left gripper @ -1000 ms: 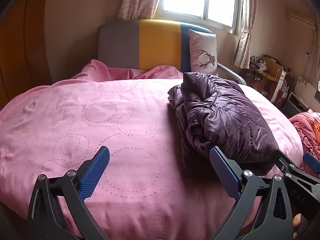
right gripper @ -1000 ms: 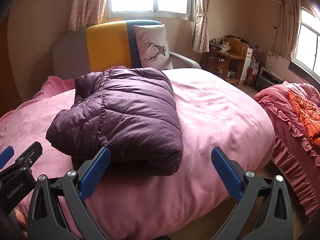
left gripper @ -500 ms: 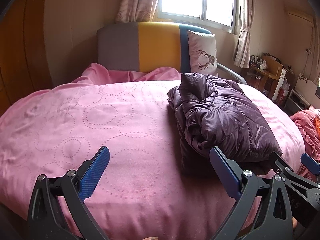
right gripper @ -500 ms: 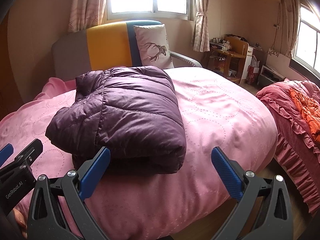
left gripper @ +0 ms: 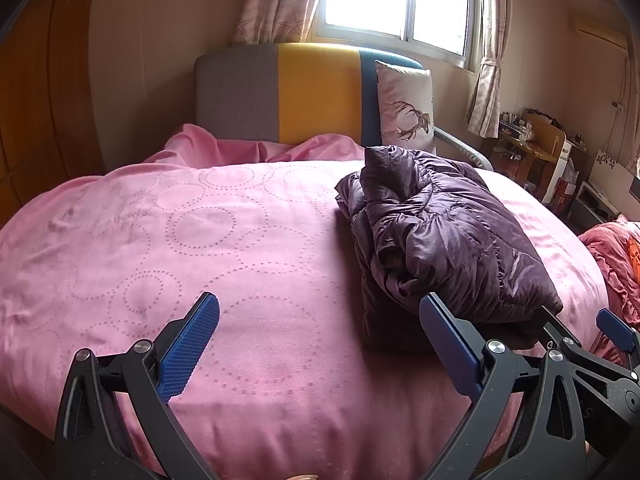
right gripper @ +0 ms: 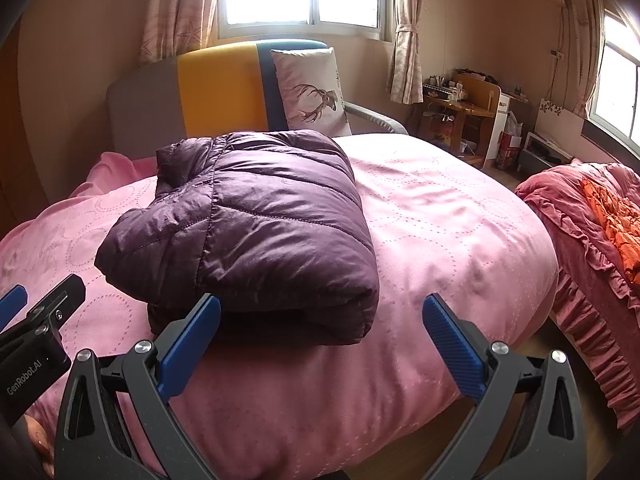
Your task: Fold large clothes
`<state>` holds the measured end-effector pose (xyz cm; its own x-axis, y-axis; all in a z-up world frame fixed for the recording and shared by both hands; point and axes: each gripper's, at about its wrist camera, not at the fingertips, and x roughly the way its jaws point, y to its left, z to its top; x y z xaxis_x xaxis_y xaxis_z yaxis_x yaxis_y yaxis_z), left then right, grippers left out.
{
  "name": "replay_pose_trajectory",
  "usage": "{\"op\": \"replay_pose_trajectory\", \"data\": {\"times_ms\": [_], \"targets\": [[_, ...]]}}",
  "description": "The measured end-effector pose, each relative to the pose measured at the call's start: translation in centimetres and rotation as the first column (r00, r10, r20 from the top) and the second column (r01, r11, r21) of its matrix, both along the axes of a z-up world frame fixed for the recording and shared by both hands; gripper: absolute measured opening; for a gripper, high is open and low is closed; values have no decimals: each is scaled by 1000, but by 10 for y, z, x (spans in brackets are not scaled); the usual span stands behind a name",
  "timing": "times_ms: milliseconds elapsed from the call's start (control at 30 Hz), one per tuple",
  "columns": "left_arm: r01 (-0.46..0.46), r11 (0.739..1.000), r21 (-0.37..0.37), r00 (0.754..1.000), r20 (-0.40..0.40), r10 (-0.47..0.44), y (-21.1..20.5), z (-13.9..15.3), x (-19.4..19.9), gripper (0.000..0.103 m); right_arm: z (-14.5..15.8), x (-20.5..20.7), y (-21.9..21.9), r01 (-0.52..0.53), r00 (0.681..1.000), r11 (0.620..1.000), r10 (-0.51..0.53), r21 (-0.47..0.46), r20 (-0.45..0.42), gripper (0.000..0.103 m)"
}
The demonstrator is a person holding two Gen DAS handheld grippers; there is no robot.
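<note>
A dark purple puffer jacket lies folded in a thick bundle on the pink bed cover. In the right wrist view the jacket sits just beyond my fingers. My left gripper is open and empty, over the cover, left of the jacket's near edge. My right gripper is open and empty, at the bed's near edge in front of the jacket. Each gripper shows at the edge of the other's view.
A grey, yellow and blue headboard and a deer-print pillow stand at the far end. A second bed with a red ruffled cover is to the right. A cluttered wooden desk stands by the far wall.
Both grippers have drawn back slightly and lifted a little from the jacket. The jacket has not moved. Both stay open.
</note>
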<state>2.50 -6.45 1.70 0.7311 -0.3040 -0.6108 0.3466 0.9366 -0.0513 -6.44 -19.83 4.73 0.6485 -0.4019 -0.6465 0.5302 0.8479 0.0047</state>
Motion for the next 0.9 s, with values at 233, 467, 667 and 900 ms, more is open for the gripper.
{"op": "replay_pose_trajectory", "data": {"times_ms": [233, 467, 667, 900], "targets": [[10, 1000, 1, 1000, -4, -10, 2, -2, 0, 99, -1, 1, 0, -5, 1000, 1000, 5, 5, -5, 101], [16, 1000, 7, 1000, 4, -16, 0, -1, -4, 99, -2, 0, -2, -4, 1000, 1000, 4, 11, -4, 101], [19, 1000, 7, 1000, 15, -20, 1, 2, -6, 99, -2, -1, -3, -2, 1000, 1000, 2, 13, -3, 101], [22, 1000, 4, 999, 29, -22, 0, 5, -9, 99, -2, -1, -1, -1, 1000, 1000, 1, 17, -3, 101]]}}
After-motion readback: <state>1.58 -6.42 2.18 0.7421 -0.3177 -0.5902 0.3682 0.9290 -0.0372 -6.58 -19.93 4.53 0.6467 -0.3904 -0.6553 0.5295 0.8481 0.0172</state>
